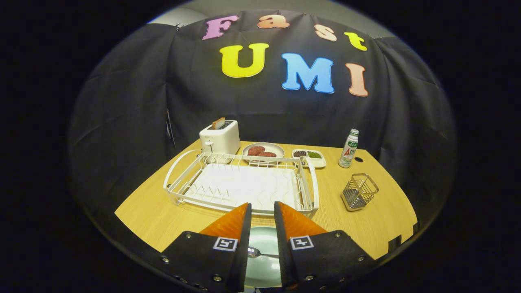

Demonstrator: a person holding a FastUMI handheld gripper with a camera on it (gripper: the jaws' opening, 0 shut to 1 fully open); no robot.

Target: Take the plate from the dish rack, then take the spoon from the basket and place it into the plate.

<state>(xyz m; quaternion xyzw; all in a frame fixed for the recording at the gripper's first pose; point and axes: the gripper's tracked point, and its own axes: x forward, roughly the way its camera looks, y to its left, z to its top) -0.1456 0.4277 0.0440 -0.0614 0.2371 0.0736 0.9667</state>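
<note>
Where your gripper's (262, 211) two fingers frame a narrow gap, a pale green round plate (262, 244) lies on the table directly beneath them, close to the table's near edge. Across that plate rests a silver metal spoon (257, 253), its bowl toward your left finger and its handle running under the right one. Your fingers stand a little apart and appear to grip nothing; whether they touch the spoon cannot be told.

Just beyond your fingertips sits the white wire dish rack (240, 185) on its white tray, with looped handles at both ends. To its right, well apart, a small silver wire basket (359, 191) stands tilted on open wood.

Behind the rack you have a white toaster (220, 137) with a slice of bread poking up, a beige plate of reddish patties (263, 151), and a white two-part dish holding dark and green contents (308, 157). A white bottle with a green cap (349, 148) stands upright near the far right edge.

Bare light wooden tabletop (150, 215) spreads left of the rack and around the basket, ending in a curved front edge.
</note>
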